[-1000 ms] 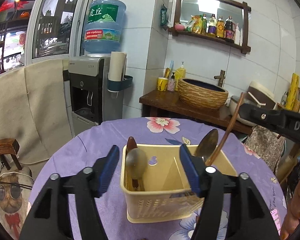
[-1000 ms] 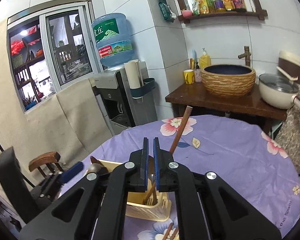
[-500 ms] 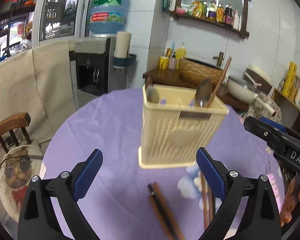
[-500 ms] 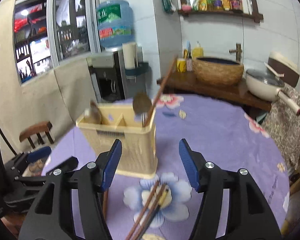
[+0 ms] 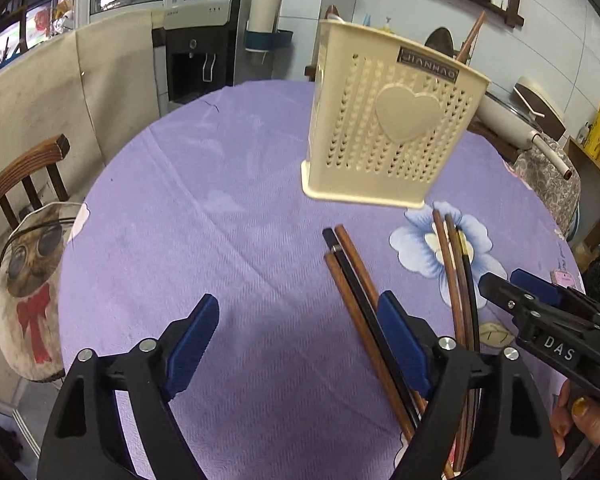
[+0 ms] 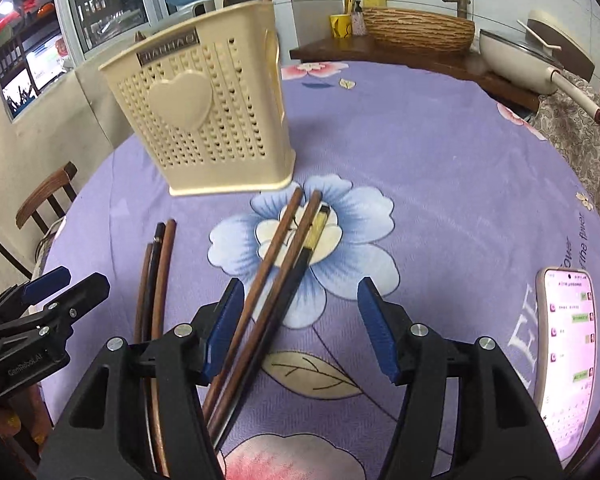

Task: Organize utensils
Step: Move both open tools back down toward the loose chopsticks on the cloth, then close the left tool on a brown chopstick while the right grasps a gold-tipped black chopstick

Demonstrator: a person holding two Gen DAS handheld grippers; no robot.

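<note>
Two sets of tongs, both down low over the purple table (image 6: 440,184), both empty. Your left tongs (image 5: 300,344) stand wide and have just narrowed a little; nothing sits between the pads, and the nearer bundle of chopsticks (image 5: 360,292) runs under the right-hand pad, not inside the gap. Your right tongs (image 6: 300,320) are about half open, with the second bundle of chopsticks (image 6: 284,256) running up past the left-hand pad, so you look lined up to pick from that group. Nothing is pinched yet.

Each bundle lies lengthwise, pointing away from you toward the holder, which suits a grab along the shaft. The third stick in the right bundle is black with a yellow end.

Watch your right edge: a phone (image 6: 564,344) lies lit on the cloth just beside the right tongs' outer arm. Between the two bundles the cloth is bare, so there is room to lift.

Farther on, the cream utensil holder (image 6: 212,120) stands upright just beyond the chopstick tips, already carrying spoons and one chopstick. Beyond it the table runs open to the far rim.
</note>
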